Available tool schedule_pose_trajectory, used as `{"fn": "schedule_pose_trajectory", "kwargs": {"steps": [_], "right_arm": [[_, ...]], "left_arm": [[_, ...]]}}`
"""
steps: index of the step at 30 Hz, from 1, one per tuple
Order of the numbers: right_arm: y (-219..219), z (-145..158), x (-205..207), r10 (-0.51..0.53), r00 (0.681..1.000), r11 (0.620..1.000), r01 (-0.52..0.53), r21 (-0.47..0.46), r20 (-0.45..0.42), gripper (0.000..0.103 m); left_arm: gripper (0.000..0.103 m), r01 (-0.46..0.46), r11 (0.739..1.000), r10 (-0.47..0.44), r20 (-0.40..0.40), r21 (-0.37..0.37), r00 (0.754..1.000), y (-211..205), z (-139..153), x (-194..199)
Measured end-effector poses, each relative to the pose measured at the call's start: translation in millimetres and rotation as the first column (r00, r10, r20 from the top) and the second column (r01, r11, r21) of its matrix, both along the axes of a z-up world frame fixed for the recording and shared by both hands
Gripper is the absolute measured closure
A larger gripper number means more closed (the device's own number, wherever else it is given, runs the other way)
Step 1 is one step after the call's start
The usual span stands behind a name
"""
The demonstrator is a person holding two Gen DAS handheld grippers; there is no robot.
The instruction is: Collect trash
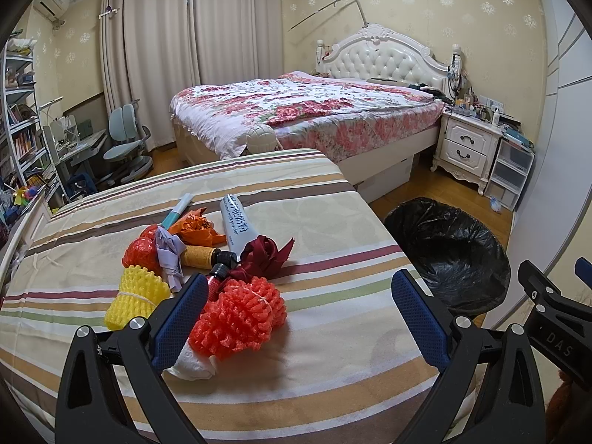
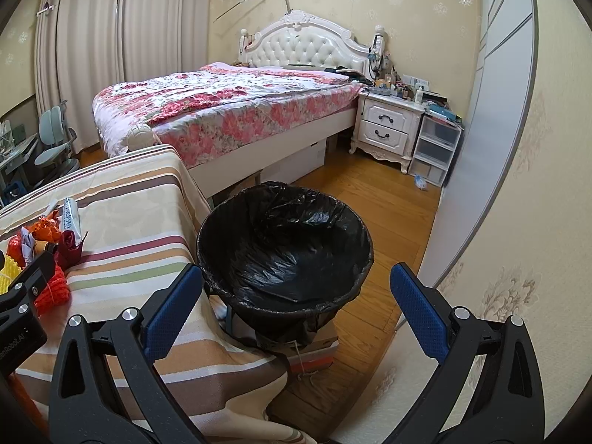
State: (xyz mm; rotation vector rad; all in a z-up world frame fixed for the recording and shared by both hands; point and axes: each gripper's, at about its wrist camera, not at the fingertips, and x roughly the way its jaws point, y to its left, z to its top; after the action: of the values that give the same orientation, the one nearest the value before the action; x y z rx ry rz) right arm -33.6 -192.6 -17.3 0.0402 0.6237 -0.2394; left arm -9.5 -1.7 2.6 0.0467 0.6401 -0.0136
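Note:
A pile of trash lies on the striped table [image 1: 333,199]: a red foam net [image 1: 240,314], a yellow foam net [image 1: 135,296], a white tissue [image 1: 192,366], a dark red wrapper [image 1: 266,255], an orange wrapper [image 1: 196,227], a white milk powder sachet [image 1: 236,222] and small bottles [image 1: 205,257]. My left gripper [image 1: 299,318] is open, its left finger beside the red net. My right gripper [image 2: 296,310] is open and empty above the black-lined trash bin [image 2: 285,244], which stands right of the table [image 2: 140,222]. The bin also shows in the left wrist view [image 1: 447,251].
A bed with a floral cover [image 1: 307,111] stands behind the table. A white nightstand [image 2: 388,125] and plastic drawers [image 2: 433,148] are at the back right. A desk chair [image 1: 125,140] and shelves [image 1: 22,125] are at the left. A wall [image 2: 518,185] is close on the right.

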Motion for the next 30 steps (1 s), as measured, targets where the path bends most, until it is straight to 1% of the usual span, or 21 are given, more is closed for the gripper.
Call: {"fn": "schedule_pose_trajectory", "kwargs": {"steps": [17,30], "right_arm": [[1,1,2,-0.001,1.0,1.0,0.001,-0.001,-0.004,0.004],[-10,-15,-10,-0.006,1.0,1.0,0.006,0.001,-0.009,0.004]], "left_arm": [[0.006,0.002,1.0,-0.002,-0.001,0.0,1.0,-2,0,0],[0.006,0.002,1.0,-0.002,-0.001,0.002,1.0,-3,1,-1]]}}
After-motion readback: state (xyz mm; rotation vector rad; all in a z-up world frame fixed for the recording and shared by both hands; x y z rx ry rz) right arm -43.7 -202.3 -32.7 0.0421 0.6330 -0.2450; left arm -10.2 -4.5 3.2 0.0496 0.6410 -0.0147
